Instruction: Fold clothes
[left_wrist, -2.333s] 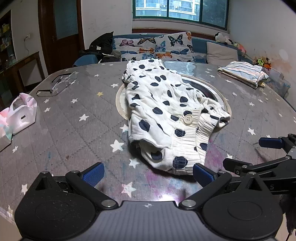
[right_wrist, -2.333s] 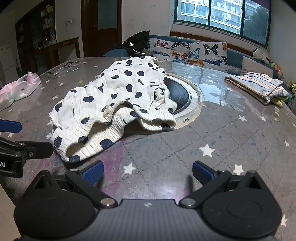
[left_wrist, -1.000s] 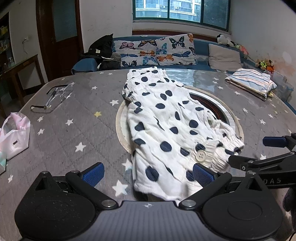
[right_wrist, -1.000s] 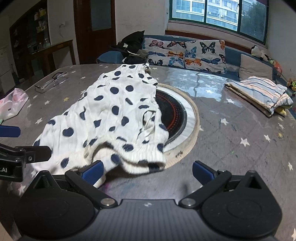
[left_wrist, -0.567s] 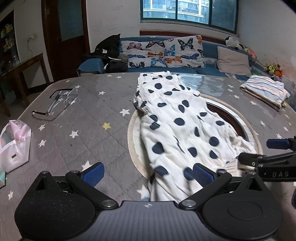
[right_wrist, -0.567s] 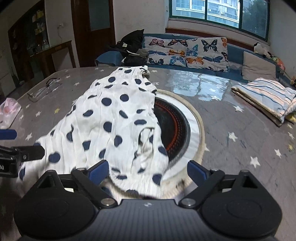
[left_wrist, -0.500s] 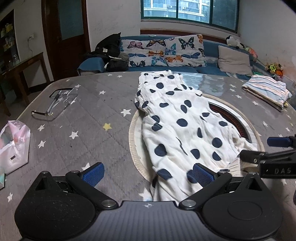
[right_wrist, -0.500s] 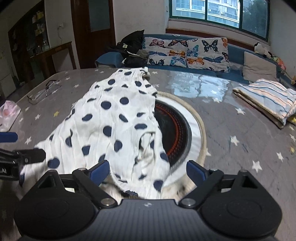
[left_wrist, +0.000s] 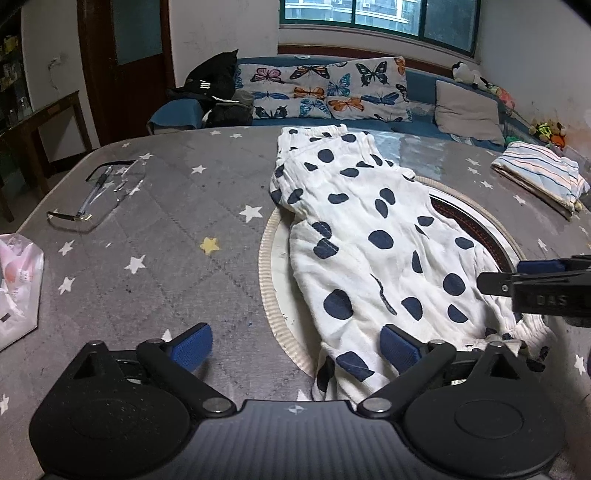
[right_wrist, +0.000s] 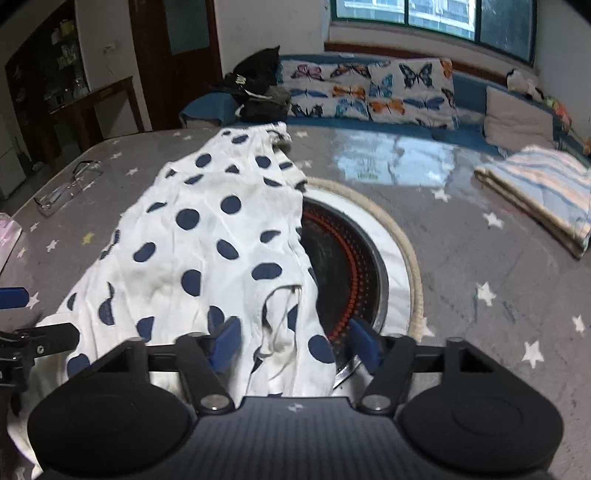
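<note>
Left gripper (left_wrist: 295, 345) spread wide, nothing between the pads, polka-dot garment (left_wrist: 373, 251) spilling from its 3 o'clock pad up toward 12. Right gripper (right_wrist: 295, 345) half-parted, bunched garment hem (right_wrist: 280, 332) sitting between the blue pads (right_wrist: 364, 343), jaws not pressed onto it. One spotted garment, draped long across the round table (left_wrist: 166, 258), covering the 9 o'clock side of the single round hob (right_wrist: 351, 266). One striped folded pile (right_wrist: 543, 188) out at 2 o'clock. One pair of glasses (left_wrist: 99, 192) at 10 o'clock, one pink bag (left_wrist: 18, 288) at 9.
</note>
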